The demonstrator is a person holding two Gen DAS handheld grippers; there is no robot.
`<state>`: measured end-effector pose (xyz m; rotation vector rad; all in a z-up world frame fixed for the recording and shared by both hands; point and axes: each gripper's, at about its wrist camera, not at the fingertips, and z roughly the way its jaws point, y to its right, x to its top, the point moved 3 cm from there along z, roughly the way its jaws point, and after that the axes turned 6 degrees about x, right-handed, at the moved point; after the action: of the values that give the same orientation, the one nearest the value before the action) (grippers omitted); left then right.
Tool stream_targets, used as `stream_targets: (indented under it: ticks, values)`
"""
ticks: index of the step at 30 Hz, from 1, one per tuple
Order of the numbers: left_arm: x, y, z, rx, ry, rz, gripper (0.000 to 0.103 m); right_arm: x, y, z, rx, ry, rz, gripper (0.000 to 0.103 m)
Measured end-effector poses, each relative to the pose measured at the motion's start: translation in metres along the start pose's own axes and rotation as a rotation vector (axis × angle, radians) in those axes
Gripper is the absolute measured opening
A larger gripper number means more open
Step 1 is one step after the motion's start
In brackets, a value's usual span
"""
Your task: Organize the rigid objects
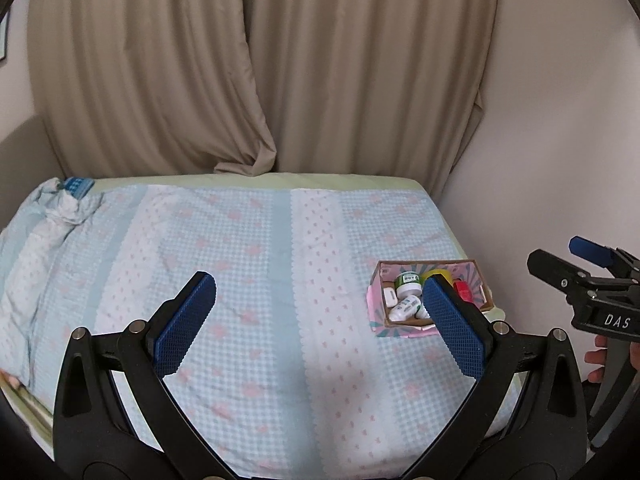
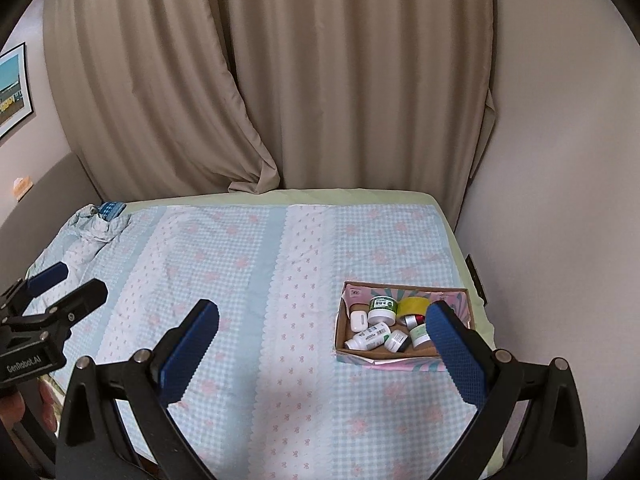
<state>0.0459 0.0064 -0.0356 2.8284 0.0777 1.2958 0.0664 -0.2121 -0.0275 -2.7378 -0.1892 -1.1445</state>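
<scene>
A small pink cardboard box (image 2: pixel 344 330) (image 1: pixel 376 300) lies on the right side of the bed. It holds several small rigid items: a white jar with a green label (image 2: pixel 382 309) (image 1: pixel 408 282), a white earbud case (image 2: pixel 359 319), white bottles (image 2: pixel 370 337), a yellow tape roll (image 2: pixel 414 307) and a red piece (image 1: pixel 464 291). My left gripper (image 1: pixel 320 292) hovers open over the bed's middle, nothing between its fingers. My right gripper (image 2: pixel 323 322) is open too, its right finger (image 2: pixel 452 344) overlapping the box's right end in view.
A blue-and-white checked quilt (image 2: pixel 248 280) covers the bed, bunched at the far left near a blue packet (image 2: pixel 110 209). Beige curtains (image 2: pixel 280 80) hang behind, a pale wall (image 2: pixel 560 160) runs along the right. A hand (image 1: pixel 596 360) holds the other gripper.
</scene>
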Motion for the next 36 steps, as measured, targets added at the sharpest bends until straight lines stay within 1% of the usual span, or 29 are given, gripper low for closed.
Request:
stream_targets:
  ticks: [16,26,36]
  values:
    - [-0.001,0.008,-0.014,0.004,0.031,0.027,0.103,-0.002,0.004,-0.018,-0.031,0.043,0.021,0.103]
    - [0.003,0.007,-0.02,0.014,0.062,0.022,0.103,0.0,0.004,-0.021,-0.04,0.056,0.018,0.103]
    - [0.004,0.01,-0.021,0.021,0.068,0.023,0.103,0.001,0.007,-0.02,-0.049,0.061,0.014,0.103]
